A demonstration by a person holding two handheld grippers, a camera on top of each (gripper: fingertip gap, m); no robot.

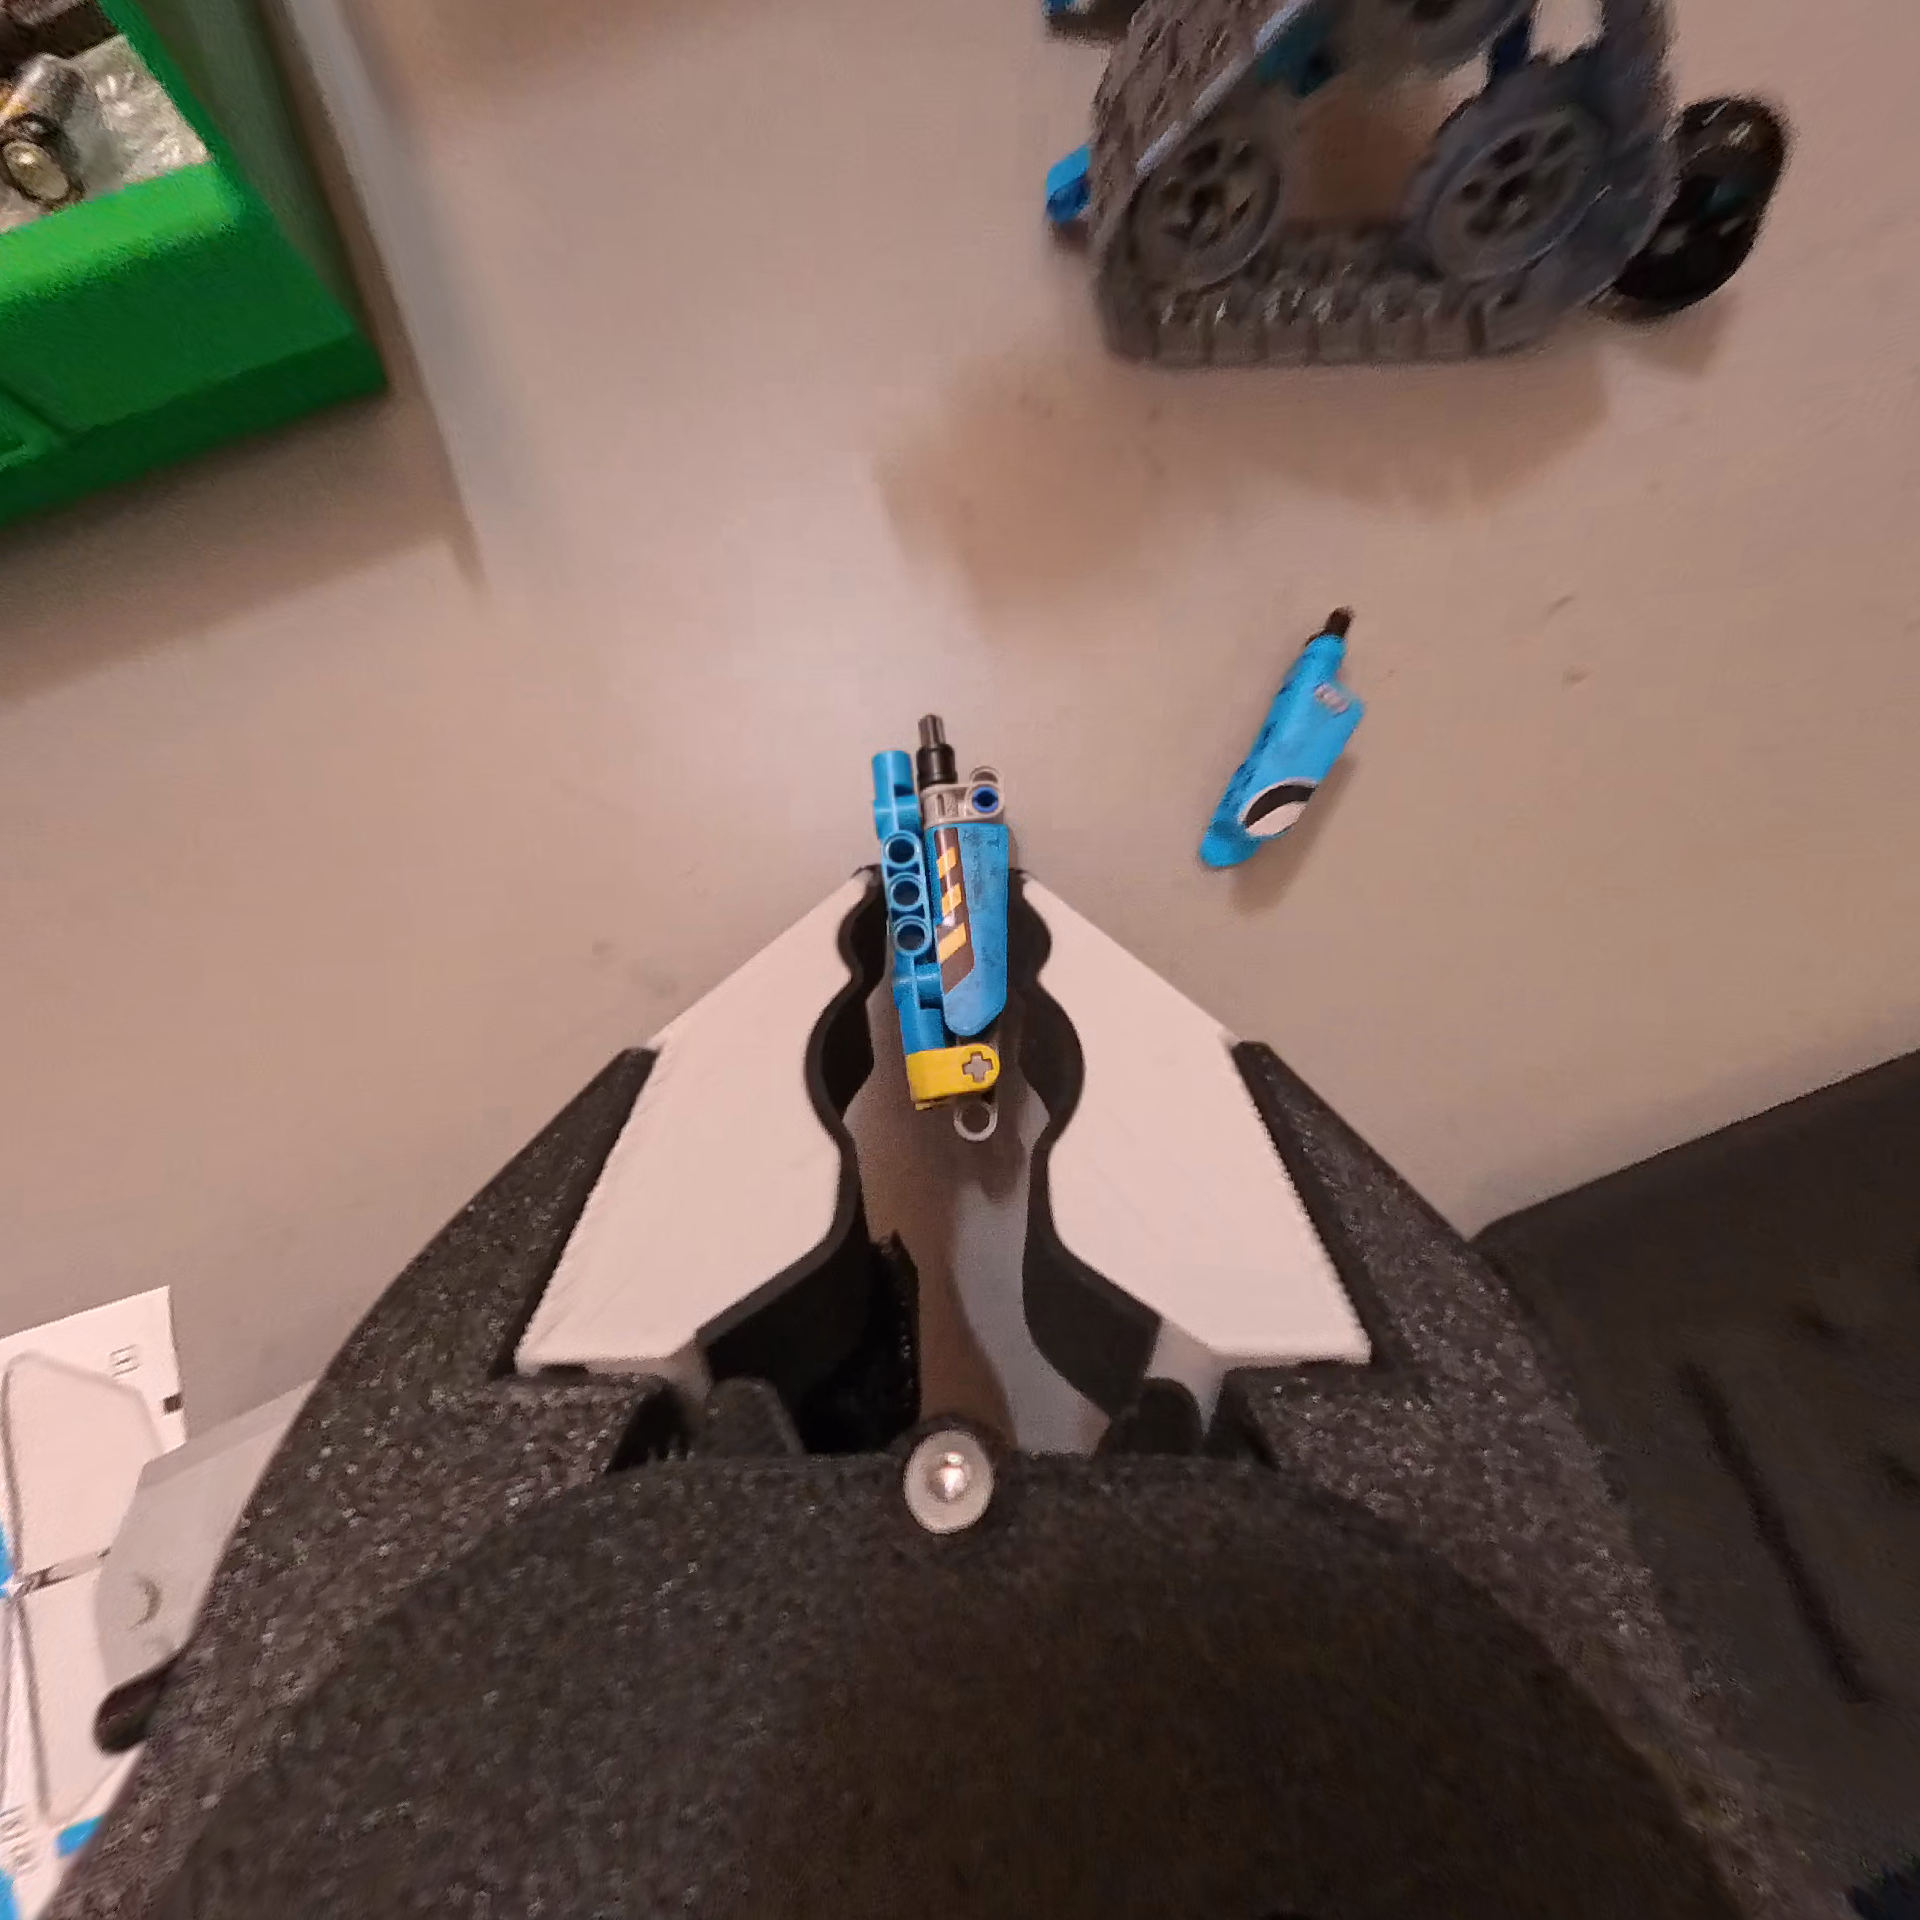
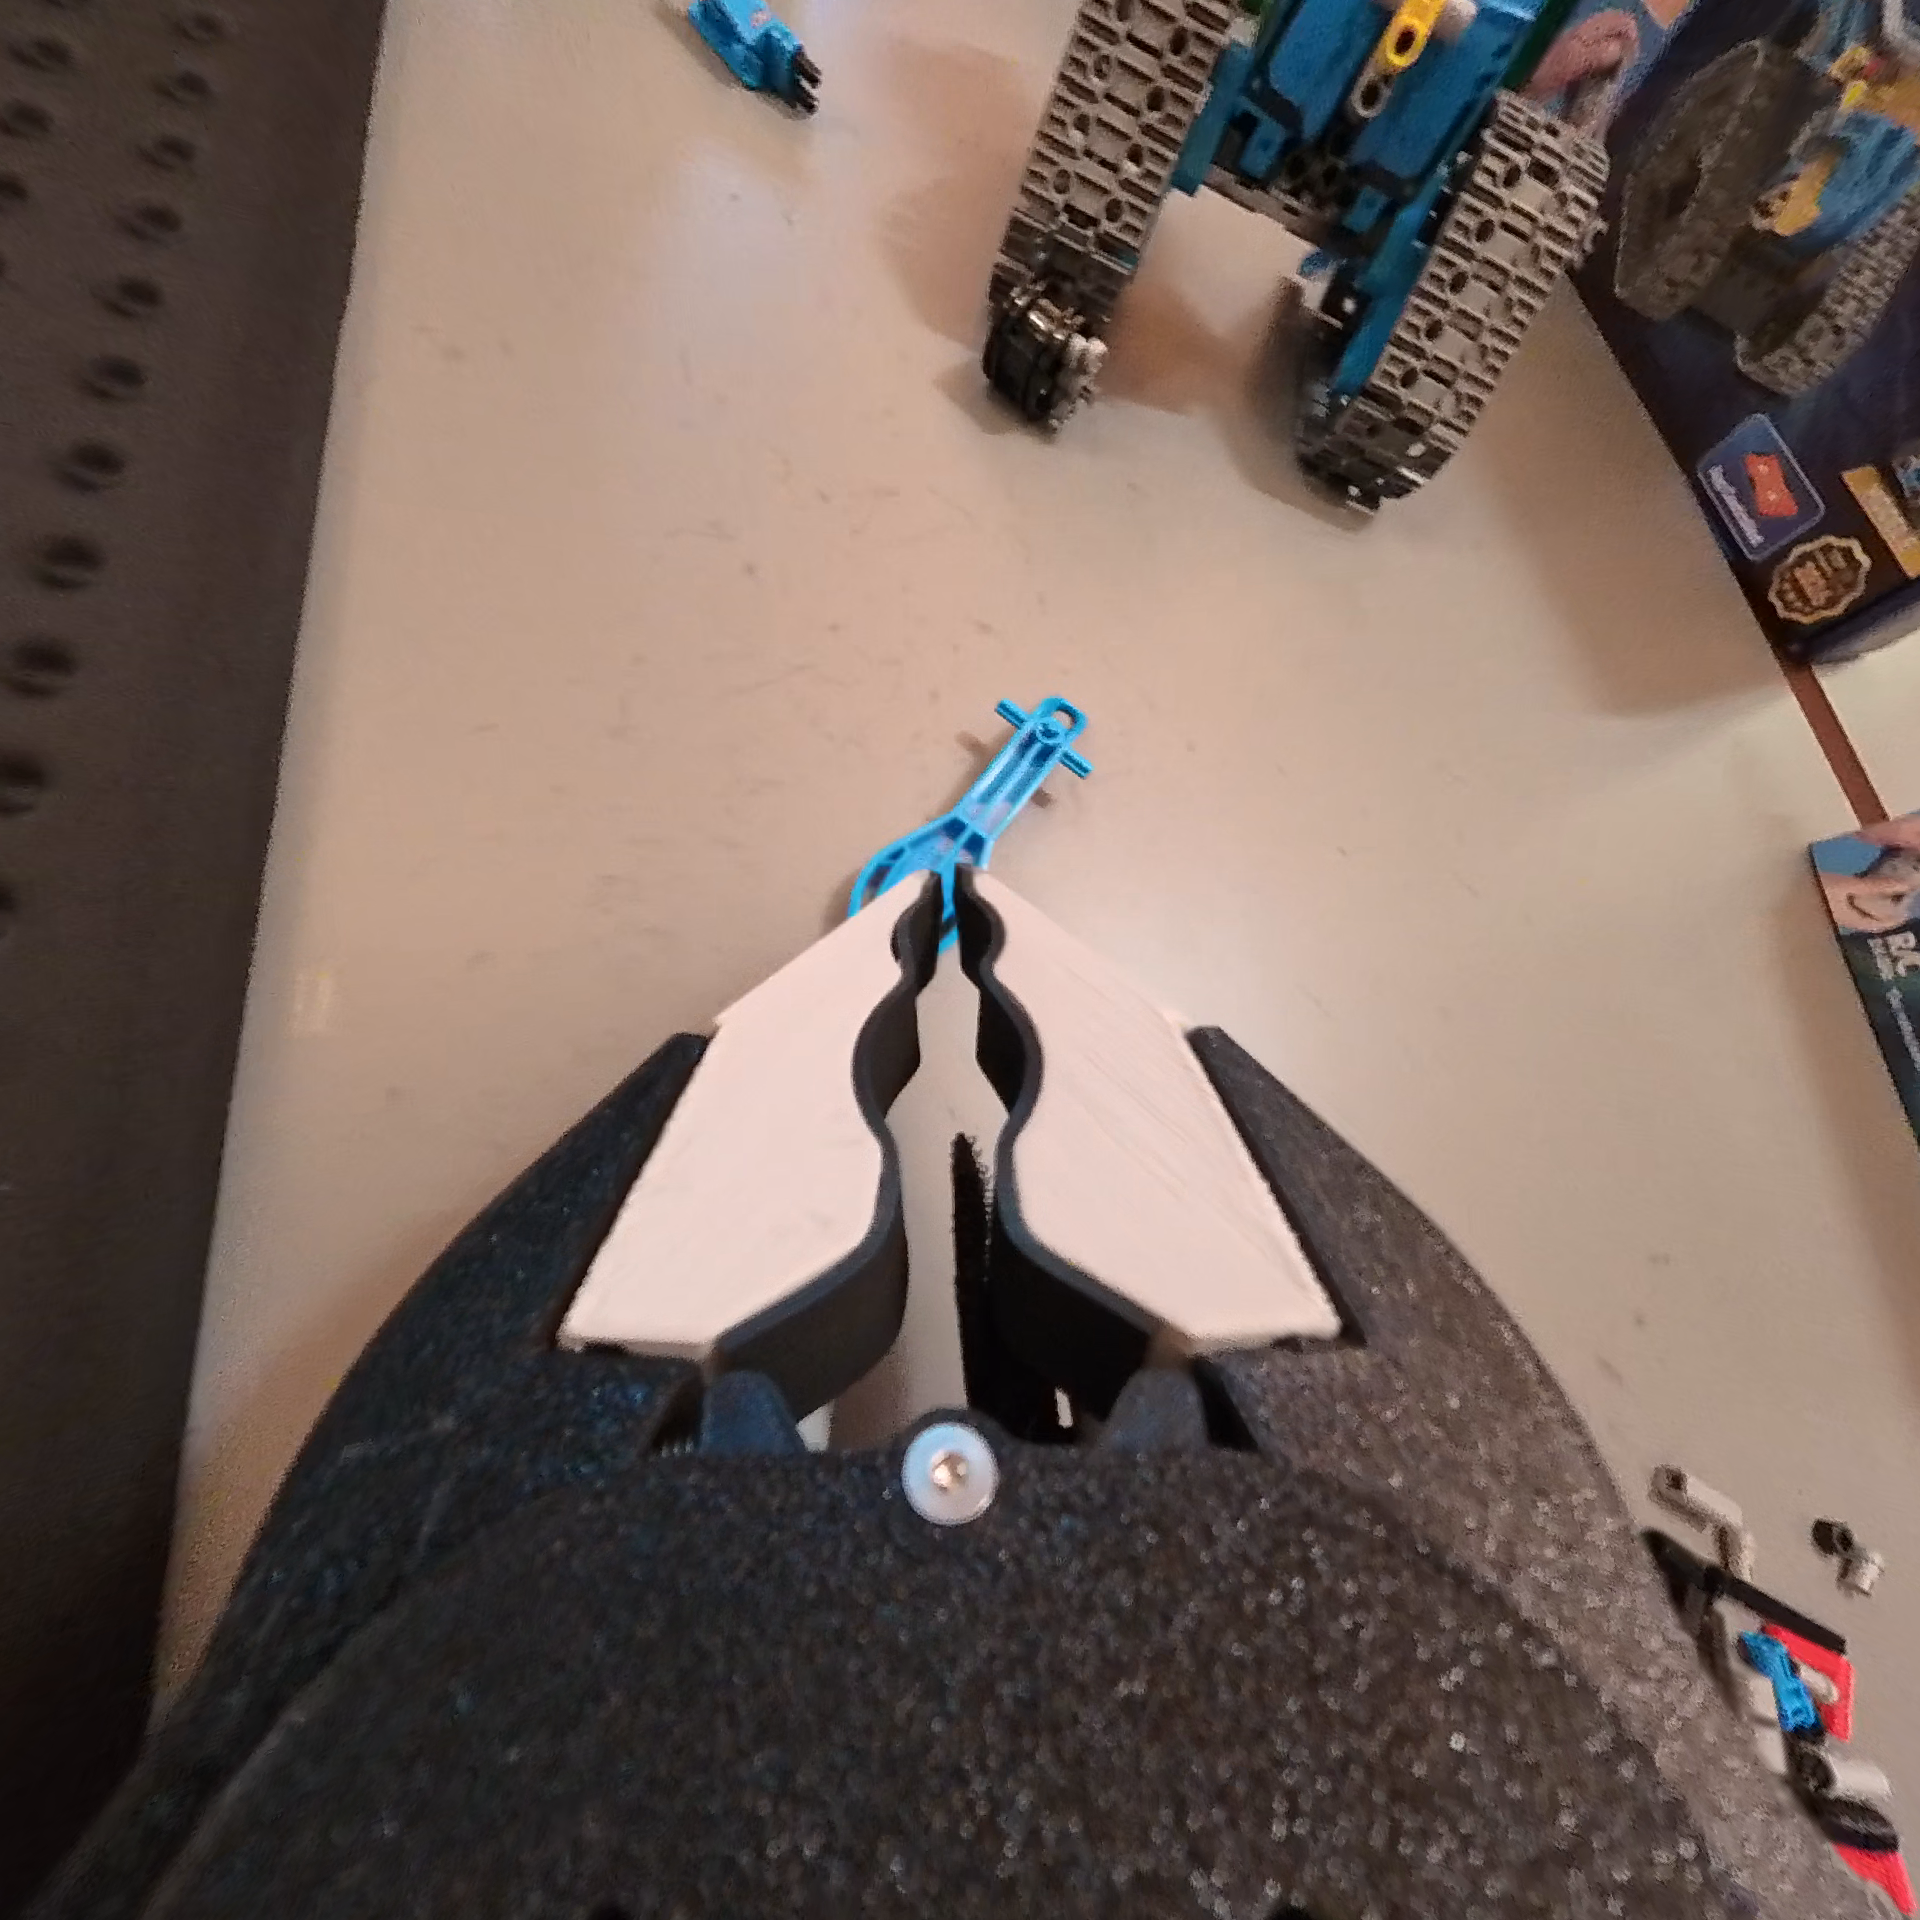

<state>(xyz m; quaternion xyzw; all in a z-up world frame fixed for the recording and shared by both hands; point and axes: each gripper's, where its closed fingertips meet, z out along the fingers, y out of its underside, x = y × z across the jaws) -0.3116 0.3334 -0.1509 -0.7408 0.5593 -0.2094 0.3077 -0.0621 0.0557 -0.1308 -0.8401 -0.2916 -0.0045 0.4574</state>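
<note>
My left gripper (image 1: pixel 943 883) is shut on a small blue brick assembly (image 1: pixel 945 914) with a yellow connector at its near end and a black pin at its far end; it is held above the beige table. My right gripper (image 2: pixel 943 883) is shut on a thin blue plastic tool (image 2: pixel 987 800) that sticks out forward past the fingertips, low over the table. A grey-tracked blue toy vehicle stands ahead in both views, at the far right in the left wrist view (image 1: pixel 1382 197) and ahead right in the right wrist view (image 2: pixel 1299 229). A loose blue panel piece (image 1: pixel 1283 758) lies to the right of the left gripper.
A green bin (image 1: pixel 156 270) sits at the far left. Printed sheets (image 1: pixel 73 1538) lie at the near left. A printed box (image 2: pixel 1787 343) stands at the right, with a booklet (image 2: pixel 1870 935) nearer. Small loose parts (image 2: pixel 1787 1652) lie near right. A blue piece (image 2: pixel 753 52) lies far ahead. The gap from one gripper's tips to the other's is roughly 40 centimeters. The right gripper is farther from the blue piece (image 2: pixel 753 52), some 30 centimeters, than the left, some 7 centimeters. It is also in sight in the left wrist view (image 1: pixel 1342 712).
</note>
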